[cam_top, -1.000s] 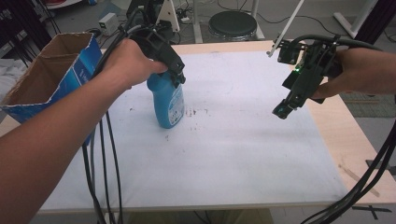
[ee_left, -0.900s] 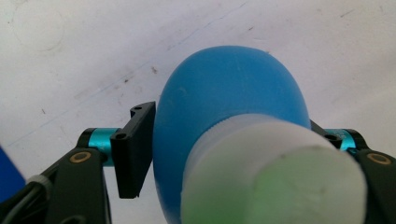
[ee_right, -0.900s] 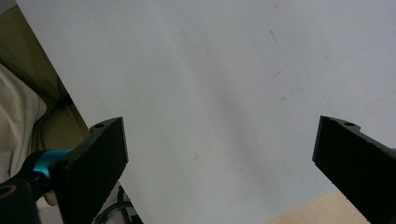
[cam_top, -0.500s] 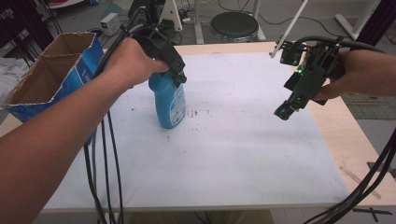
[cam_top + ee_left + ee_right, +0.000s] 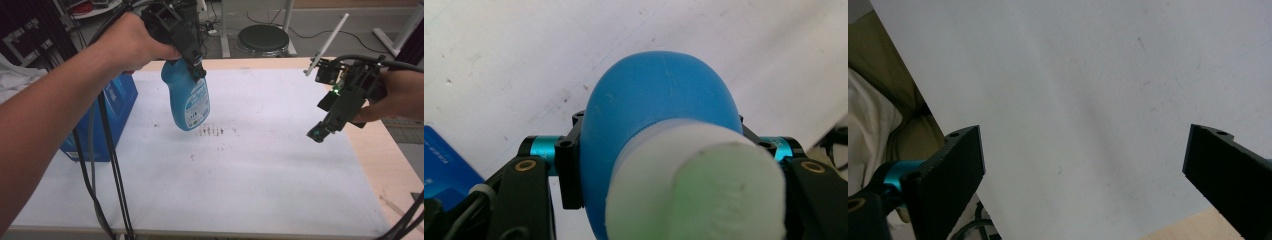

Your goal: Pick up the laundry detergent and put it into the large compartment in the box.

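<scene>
The left gripper (image 5: 192,60) grips a blue bottle (image 5: 189,100) by its neck, its jaws closed on either side just under the white cap (image 5: 696,185). In the high view the bottle hangs clear of the table (image 5: 260,175), tilted a little, with its base above a patch of small dark specks (image 5: 215,131) on the white sheet. The label on its side is too small to read. The left hand (image 5: 131,42) wraps the gripper body and hides most of it, and the cap itself is lost behind the black frame in that view.

In the left gripper view the cap and the blue shoulder of the bottle sit so close to the camera that they are blurred, and they cover both jaw tips; just the outer parts of the jaws and their teal fittings show at each side. A corner of a blue box (image 5: 444,160) is cut off at the left edge there. In the high view the same box (image 5: 112,117) stands at the left side of the table, partly hidden behind the forearm and the trailing cables (image 5: 107,165).

The right gripper (image 5: 325,131) hangs above the right part of the table, well apart from the bottle, pointing down and to the left. Its jaws stand wide apart with nothing between them; bare white sheet shows in the gap in the right gripper view. The right hand (image 5: 395,97) is cut off by the frame edge.
</scene>
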Demonstrator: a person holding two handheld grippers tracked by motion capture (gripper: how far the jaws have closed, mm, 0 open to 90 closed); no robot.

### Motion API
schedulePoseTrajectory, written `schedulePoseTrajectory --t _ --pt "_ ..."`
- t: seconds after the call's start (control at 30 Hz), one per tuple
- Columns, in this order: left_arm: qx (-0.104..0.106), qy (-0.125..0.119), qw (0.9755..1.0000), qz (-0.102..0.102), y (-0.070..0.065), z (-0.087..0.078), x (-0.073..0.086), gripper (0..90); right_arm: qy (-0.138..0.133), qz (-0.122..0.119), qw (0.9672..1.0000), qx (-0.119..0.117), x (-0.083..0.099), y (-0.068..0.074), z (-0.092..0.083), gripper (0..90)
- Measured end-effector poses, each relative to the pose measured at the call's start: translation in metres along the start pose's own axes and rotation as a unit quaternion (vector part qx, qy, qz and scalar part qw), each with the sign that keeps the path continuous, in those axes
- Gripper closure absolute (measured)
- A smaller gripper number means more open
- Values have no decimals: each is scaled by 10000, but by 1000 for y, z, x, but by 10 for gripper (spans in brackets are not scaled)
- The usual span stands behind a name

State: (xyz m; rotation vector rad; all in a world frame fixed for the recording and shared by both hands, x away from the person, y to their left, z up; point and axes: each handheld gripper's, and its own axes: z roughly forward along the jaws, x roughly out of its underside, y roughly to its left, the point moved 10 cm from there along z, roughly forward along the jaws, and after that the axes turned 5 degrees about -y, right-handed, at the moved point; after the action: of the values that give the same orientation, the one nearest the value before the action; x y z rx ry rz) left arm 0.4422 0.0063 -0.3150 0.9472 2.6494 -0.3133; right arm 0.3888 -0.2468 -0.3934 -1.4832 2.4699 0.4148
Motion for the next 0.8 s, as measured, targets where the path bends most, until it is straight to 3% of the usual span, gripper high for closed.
schedulePoseTrajectory --t 0.23,0.63,0.8 --pt "137 85 9978 645 3 -36 8 380 -40 -1 10000 -13 0 0 -1 24" --pt "111 149 9934 1134 23 -82 22 381 -57 4 10000 -59 -2 0 -1 24" --pt "214 205 9909 1311 33 -98 27 380 -44 3 10000 -59 0 -1 -1 23"
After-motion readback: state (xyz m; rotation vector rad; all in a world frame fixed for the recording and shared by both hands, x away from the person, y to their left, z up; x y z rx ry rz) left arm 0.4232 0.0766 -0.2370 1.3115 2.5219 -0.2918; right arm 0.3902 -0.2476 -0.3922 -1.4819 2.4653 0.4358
